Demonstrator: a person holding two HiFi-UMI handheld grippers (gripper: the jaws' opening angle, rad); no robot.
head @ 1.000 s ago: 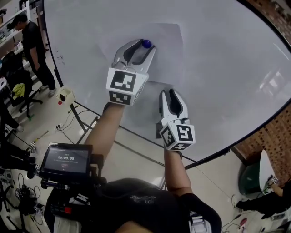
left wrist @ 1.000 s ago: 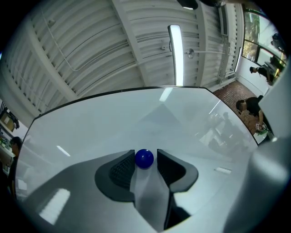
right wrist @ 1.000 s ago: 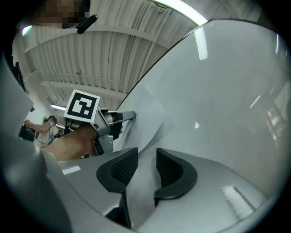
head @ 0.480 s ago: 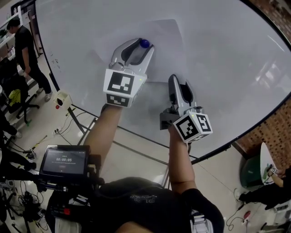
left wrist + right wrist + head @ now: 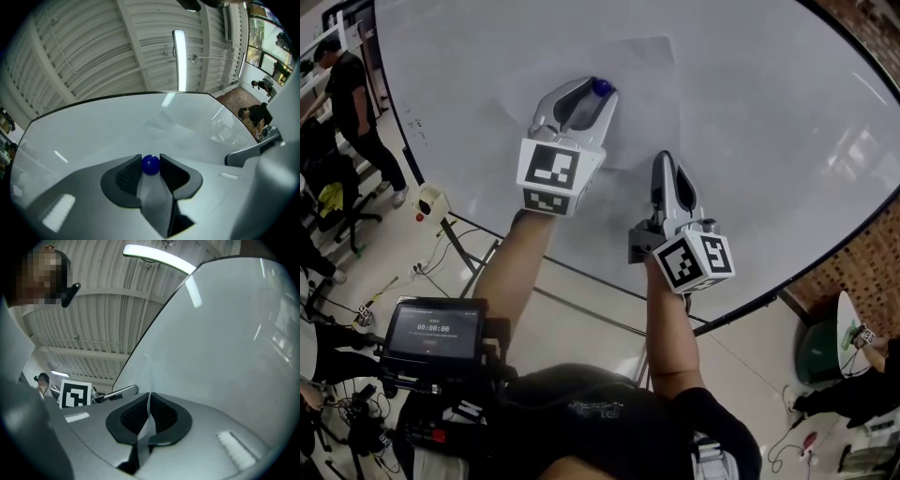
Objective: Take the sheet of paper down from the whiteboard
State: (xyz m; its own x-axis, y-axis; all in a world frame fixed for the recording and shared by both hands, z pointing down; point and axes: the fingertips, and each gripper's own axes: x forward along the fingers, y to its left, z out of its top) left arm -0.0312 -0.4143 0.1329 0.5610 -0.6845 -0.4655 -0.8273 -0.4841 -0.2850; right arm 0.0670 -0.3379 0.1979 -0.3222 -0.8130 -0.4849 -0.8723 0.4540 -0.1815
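A white sheet of paper (image 5: 628,84) lies flat against the whiteboard (image 5: 769,112), pinned by a round blue magnet (image 5: 601,87) near its middle. My left gripper (image 5: 596,91) reaches up around that magnet. In the left gripper view the magnet (image 5: 150,165) sits between the closing jaws, both pads touching it. Lower right, my right gripper (image 5: 664,159) is turned on edge at the sheet's bottom border and is shut on it. In the right gripper view a strip of the paper (image 5: 146,426) runs pinched between the right gripper's (image 5: 149,401) pads.
The board stands on a frame with legs (image 5: 478,258) above the floor. A person in black (image 5: 352,89) stands by chairs at the far left. A small screen (image 5: 434,330) is mounted at my chest. A green bin (image 5: 814,366) is at the lower right.
My right gripper rose to the sheet's lower edge, rolled onto its side and closed on the paper. The left gripper stayed at the magnet and its jaws narrowed onto it.
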